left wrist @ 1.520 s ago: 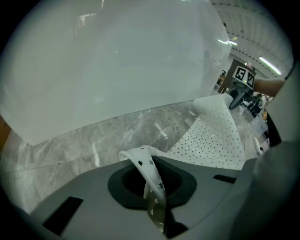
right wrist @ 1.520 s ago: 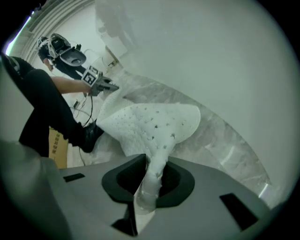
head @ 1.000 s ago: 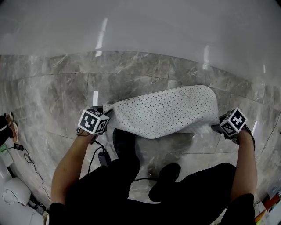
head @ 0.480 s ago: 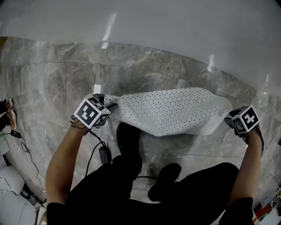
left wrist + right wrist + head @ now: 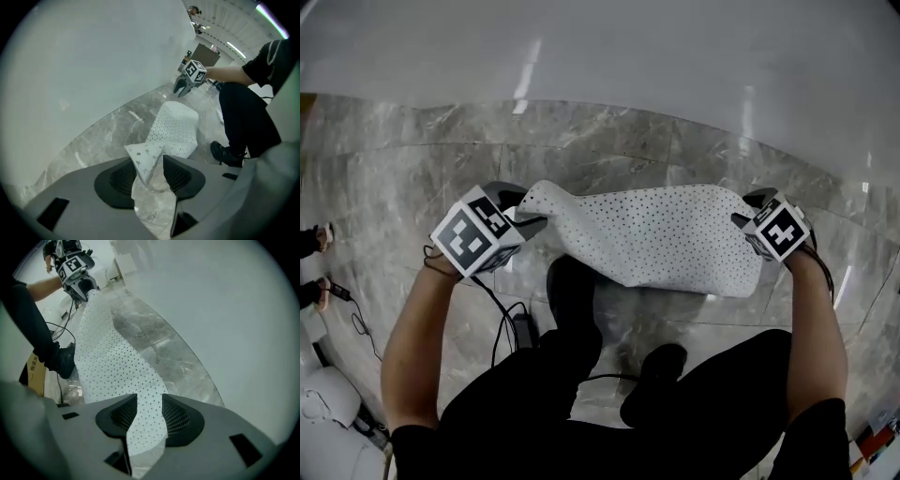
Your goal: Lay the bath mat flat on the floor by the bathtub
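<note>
**Head view:** Hoisting the bath mat [image 5: 656, 239] off the marble floor [image 5: 412, 187] just in front of the bathtub [image 5: 600, 56], with one short end in the left gripper [image 5: 525, 211] and the other in the right gripper [image 5: 745, 211]. Slung between the two, roughly parallel to the bathtub's curved wall and sagging toward the shoe [image 5: 567, 291] on the side away from it. Judged a way of pulling out folds and squaring the mat up before lowering it.

**Left gripper view:** Looking steeply down past the bathtub [image 5: 93, 70] along the left gripper [image 5: 150, 161]. Jaws partway apart and just opened wider, yet with a turned-over corner of the mat [image 5: 173, 131] wedged between the pads and touching both. Probably loosened only as far as the doubled fabric allows.

**Right gripper view:** Pointing down beside the bathtub [image 5: 225, 310] with the right gripper [image 5: 149, 401]. Jaws partway apart and just eased closer, clamped on dotted fabric filling the gap from pad to pad. Mat [image 5: 108, 366] stretched along the bathtub toward the far gripper [image 5: 82, 289]. Not yet laid flat.
</note>
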